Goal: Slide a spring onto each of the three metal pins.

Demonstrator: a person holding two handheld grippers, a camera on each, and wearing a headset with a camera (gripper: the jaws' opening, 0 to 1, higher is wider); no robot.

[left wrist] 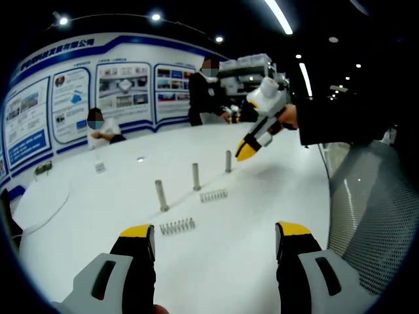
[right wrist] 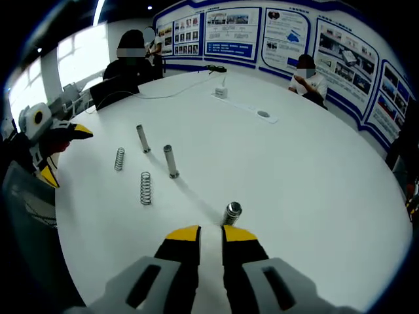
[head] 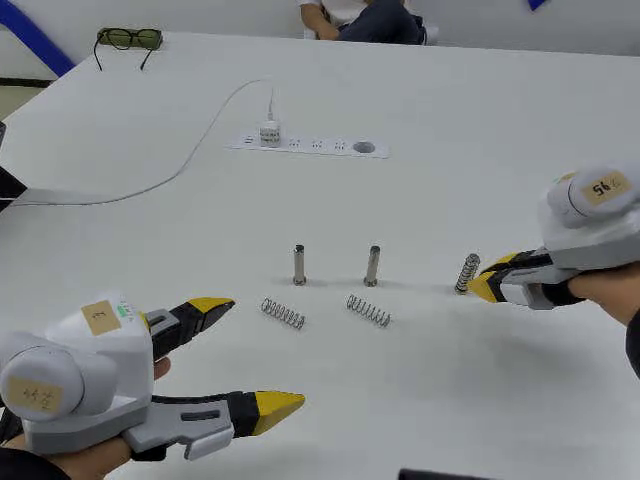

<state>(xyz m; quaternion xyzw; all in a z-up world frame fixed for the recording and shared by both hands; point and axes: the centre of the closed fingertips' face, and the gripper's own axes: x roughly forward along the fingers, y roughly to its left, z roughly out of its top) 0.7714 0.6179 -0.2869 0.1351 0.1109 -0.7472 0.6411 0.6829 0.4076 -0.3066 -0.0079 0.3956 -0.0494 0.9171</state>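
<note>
Two bare metal pins (head: 299, 264) (head: 372, 266) stand upright mid-table. A loose spring (head: 283, 313) (head: 368, 310) lies in front of each. The third pin (head: 467, 272) at the right wears a spring; in the right gripper view this sprung pin (right wrist: 232, 212) stands just beyond my fingertips. My right gripper (head: 487, 286) (right wrist: 212, 234) is shut, empty, its tips beside that pin. The left gripper (head: 245, 355) (left wrist: 216, 230) hangs wide open near the front edge, holding nothing, short of the nearer spring (left wrist: 177, 226).
A white power strip (head: 310, 145) with a plug and a cable lies behind the pins. Dark glasses (head: 128, 38) rest at the far left corner. A person (head: 365, 20) sits at the table's far edge.
</note>
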